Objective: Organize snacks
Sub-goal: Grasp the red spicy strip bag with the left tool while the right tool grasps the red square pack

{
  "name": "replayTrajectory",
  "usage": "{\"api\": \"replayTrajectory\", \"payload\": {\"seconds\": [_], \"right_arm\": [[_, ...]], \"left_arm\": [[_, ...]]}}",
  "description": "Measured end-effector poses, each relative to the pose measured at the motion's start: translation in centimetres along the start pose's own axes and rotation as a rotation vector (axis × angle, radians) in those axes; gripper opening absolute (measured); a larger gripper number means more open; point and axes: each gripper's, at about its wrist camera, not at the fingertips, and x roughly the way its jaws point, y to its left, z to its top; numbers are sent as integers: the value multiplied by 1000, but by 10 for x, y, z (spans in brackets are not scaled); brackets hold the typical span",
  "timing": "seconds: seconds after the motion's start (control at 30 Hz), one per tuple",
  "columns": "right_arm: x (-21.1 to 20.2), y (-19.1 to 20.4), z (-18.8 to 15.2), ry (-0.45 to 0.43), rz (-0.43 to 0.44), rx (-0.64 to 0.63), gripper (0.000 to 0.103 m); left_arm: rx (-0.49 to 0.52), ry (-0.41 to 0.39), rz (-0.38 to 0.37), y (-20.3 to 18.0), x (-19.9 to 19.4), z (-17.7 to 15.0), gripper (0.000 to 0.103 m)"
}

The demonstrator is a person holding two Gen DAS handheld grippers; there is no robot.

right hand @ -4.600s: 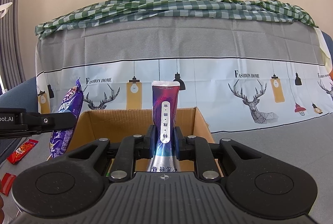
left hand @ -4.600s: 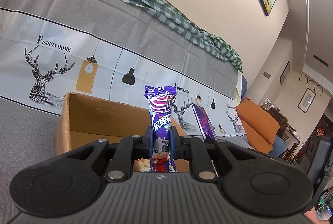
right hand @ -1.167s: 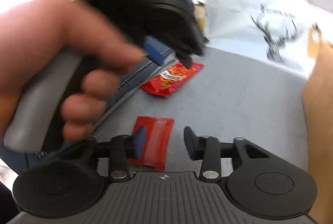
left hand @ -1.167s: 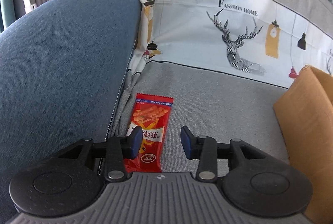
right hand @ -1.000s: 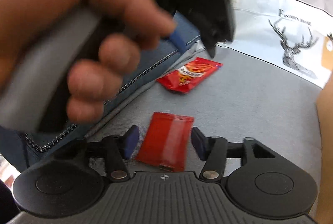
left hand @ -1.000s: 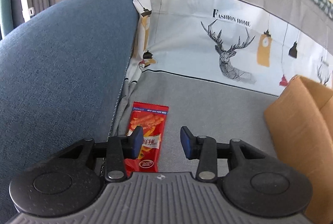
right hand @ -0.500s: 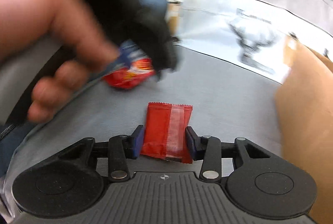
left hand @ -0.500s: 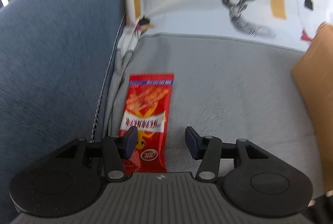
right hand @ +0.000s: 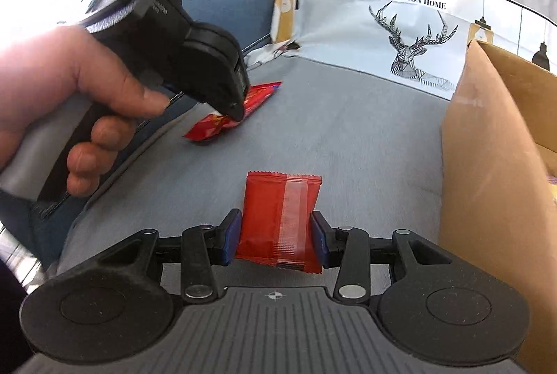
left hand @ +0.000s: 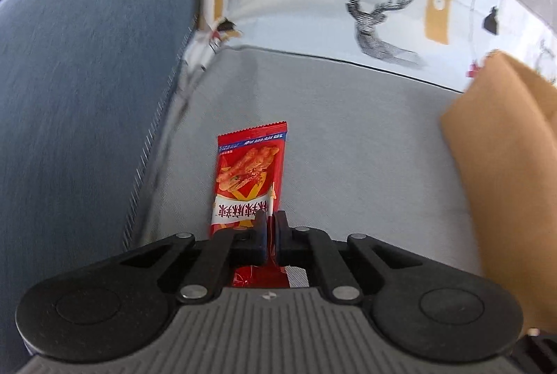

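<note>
Left wrist view: the left claw (left hand: pixel 271 228) has just snapped shut on the near end of the red snack pack (left hand: pixel 249 175), which lies on the grey sofa seat (left hand: pixel 348 137). The box (left hand: pixel 504 165) is at 3 o'clock.

Right wrist view: the right claw (right hand: pixel 275 240) squeezes the plain red packet (right hand: pixel 278 221) by its sides. The left hand (right hand: pixel 69 102) is at 10 o'clock.

Lift both slowly and keep the squeeze tight, so nothing slips on the way to the box.

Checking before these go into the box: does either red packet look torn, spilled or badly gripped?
Nothing stands out. The printed snack packet and the plain red packet both look intact, each pinched in a gripper, nothing spilled.
</note>
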Motion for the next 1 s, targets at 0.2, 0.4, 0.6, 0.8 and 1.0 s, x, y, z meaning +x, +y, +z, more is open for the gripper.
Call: {"api": "replayTrajectory", "payload": {"seconds": [0.2,0.4,0.6,0.8,1.0], "right_arm": [[-18,-9,-16,64,40,57,44],[-9,-10,-23,102,19,43,50],[-1,-6,-24,120,28,36,59],[7,1,-26,165,0,-11,63],[7,-6,-21,179,17,17,63]], "left_arm": [[-119,119,-173,-5,-27,-34,6],[-183,64,-145,2,-38,-36,37],[-124,98,-107,-17,-20,-27,61],[-57,151,-13,-26,-4,-28,81],[-45,191,-21,-27,9,-28,81]]}}
